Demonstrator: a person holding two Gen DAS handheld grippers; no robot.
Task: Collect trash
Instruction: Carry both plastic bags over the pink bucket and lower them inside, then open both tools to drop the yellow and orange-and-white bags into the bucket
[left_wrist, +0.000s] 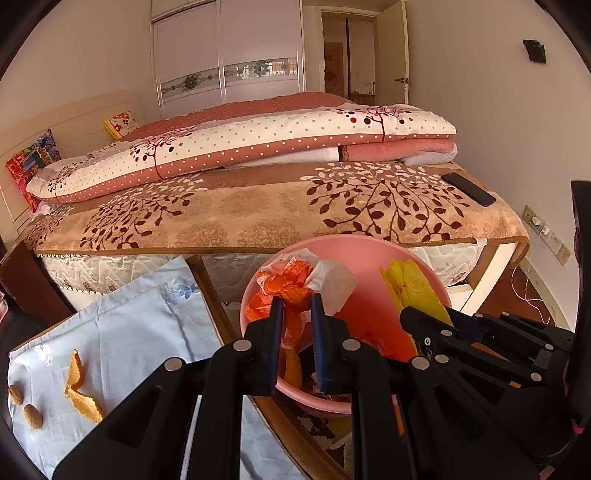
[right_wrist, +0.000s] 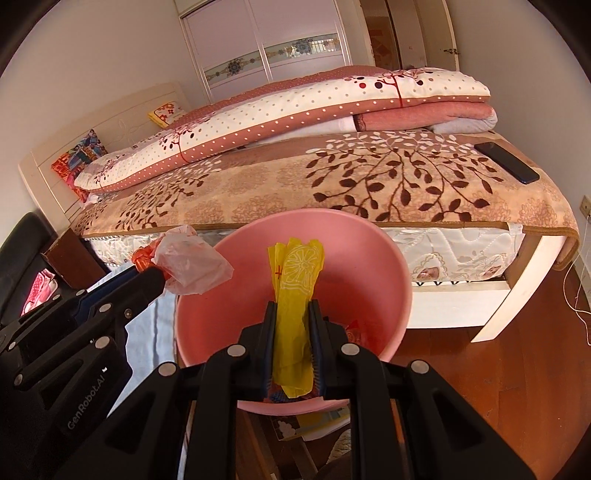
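A pink basin stands below the table edge, in front of the bed; it also shows in the right wrist view. My left gripper is shut on an orange and clear plastic wrapper and holds it over the basin's left side; the wrapper shows in the right wrist view. My right gripper is shut on a yellow wrapper with a lemon print over the basin's middle; the yellow wrapper shows in the left wrist view. More scraps lie in the basin bottom.
Orange peel pieces and two nuts lie on the light blue cloth on the table at left. A bed with folded quilts fills the back, a black phone on its corner. Wooden floor at right.
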